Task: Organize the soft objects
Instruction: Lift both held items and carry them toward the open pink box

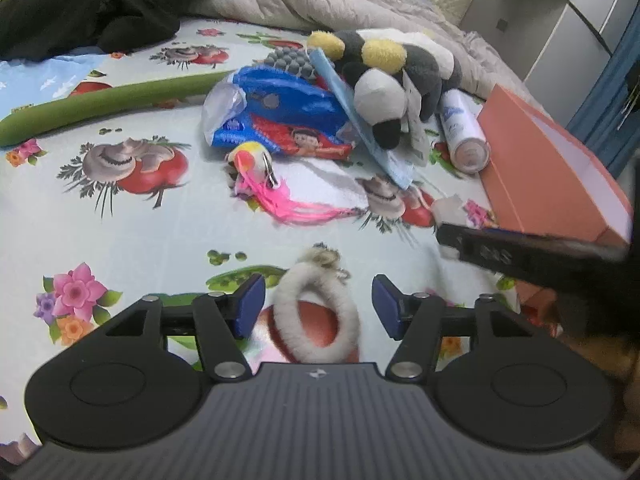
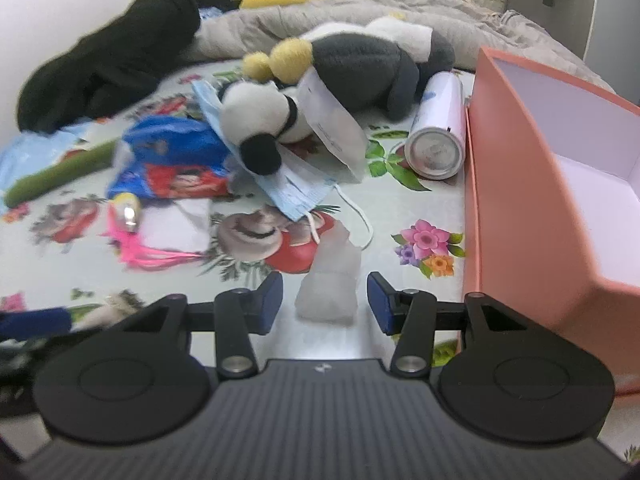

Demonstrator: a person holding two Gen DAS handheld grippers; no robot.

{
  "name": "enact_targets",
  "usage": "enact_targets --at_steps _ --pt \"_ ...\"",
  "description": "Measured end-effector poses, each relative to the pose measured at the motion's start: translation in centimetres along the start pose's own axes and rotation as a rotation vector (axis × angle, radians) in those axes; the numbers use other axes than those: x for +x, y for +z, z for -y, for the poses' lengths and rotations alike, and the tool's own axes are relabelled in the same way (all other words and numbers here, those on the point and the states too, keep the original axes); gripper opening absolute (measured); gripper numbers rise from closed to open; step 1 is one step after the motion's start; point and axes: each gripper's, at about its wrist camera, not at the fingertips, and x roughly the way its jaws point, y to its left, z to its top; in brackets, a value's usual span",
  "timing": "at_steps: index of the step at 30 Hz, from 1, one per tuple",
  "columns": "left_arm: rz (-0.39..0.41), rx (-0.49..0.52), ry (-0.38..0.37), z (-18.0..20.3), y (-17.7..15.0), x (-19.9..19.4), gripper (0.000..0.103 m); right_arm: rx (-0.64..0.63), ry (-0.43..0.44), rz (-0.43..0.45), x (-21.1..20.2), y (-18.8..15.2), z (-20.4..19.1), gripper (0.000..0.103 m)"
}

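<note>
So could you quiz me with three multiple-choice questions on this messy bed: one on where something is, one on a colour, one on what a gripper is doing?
1. Where does the spray can lie?
A. beside the orange box
B. inside that box
C. on the black garment

2. What colour is the furry ring between the left gripper's fingers?
A. green
B. white
C. blue

3. How is the right gripper?
A. shut on the plush dog
B. shut on the face mask
C. open around a crumpled tissue

Answers: 1 A, the can rests on the sheet against the box's outer wall. 2 B, the fur is plainly white. 3 C, both pads stand apart from the tissue.
</note>
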Motion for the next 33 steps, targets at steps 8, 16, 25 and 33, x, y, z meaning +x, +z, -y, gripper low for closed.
enact_targets --at_steps 8,16,25,33 --pt "-0.004 0.069 -0.006 0.9 -0.8 0.7 0.071 -0.036 -0.008 -0.027 1.5 0.1 -0.5 0.030" --pt "-0.051 0.167 0.005 1.9 -0.7 1.8 0.052 -0.001 0.021 -0.034 -1.7 -1.1 -0.3 0.025" --pt "-0.063 0.094 0.004 2.6 0.3 0.8 0.012 0.015 0.067 -0.023 -5.2 -2.2 0.0 0.024" --pt "-0.007 0.069 -0.017 4.4 2.2 -4.2 0.012 0.062 0.110 0.036 -9.9 -1.0 0.8 0.024"
